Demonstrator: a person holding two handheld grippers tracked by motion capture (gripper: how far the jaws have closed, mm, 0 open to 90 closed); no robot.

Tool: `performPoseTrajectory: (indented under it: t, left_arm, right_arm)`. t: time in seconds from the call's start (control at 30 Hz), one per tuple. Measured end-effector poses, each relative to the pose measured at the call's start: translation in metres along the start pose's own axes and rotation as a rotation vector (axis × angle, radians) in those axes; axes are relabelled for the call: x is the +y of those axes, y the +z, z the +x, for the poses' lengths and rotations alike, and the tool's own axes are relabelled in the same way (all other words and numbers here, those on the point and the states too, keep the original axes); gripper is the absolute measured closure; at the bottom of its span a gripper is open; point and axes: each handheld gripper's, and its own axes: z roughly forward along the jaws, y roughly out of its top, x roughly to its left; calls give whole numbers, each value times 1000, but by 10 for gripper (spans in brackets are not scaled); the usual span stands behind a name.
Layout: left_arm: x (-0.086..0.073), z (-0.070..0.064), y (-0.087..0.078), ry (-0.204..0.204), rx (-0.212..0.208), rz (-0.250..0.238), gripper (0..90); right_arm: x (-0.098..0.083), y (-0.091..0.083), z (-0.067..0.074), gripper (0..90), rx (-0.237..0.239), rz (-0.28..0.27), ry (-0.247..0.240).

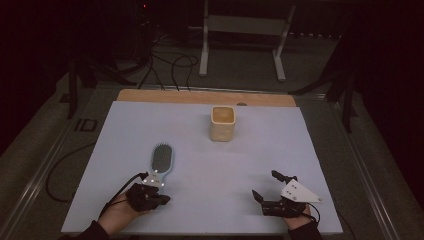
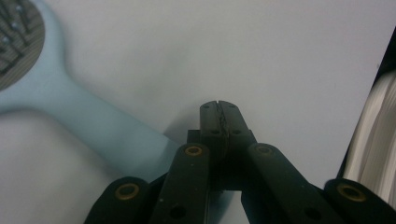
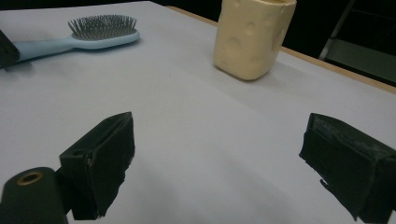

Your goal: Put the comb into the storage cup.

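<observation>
Hairbrush [image 2: 70, 107] in left gripper view: blurred, head cut off at top-left corner, handle end hidden behind left gripper [image 2: 219, 108]. In high view the handle end is under that gripper too. Cream cup [image 3: 252, 37] top cropped in right gripper view. Pale object at left gripper view's right edge [image 2: 376, 135]: cut off, can't identify.

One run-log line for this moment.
left gripper: shut, empty, beside hairbrush handle | right gripper: open, empty | cup: upright, untouched

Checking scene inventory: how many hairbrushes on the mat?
1. A light-blue plastic hairbrush lies at the mat's left, bristles up, beside the shut left gripper. None seems hidden.
</observation>
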Motion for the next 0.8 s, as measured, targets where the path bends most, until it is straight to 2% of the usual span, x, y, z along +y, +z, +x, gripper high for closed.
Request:
performPoseTrajectory:
  t: [0.5,0.8]
  left_arm:
    - [-25,17,-24,-59,58,42,899]
    - [-40,33,-44,-112,107,32,899]
  right_arm:
    - [0,0,0,94,0,3,2]
    - [0,1,1,94,1,4,3]
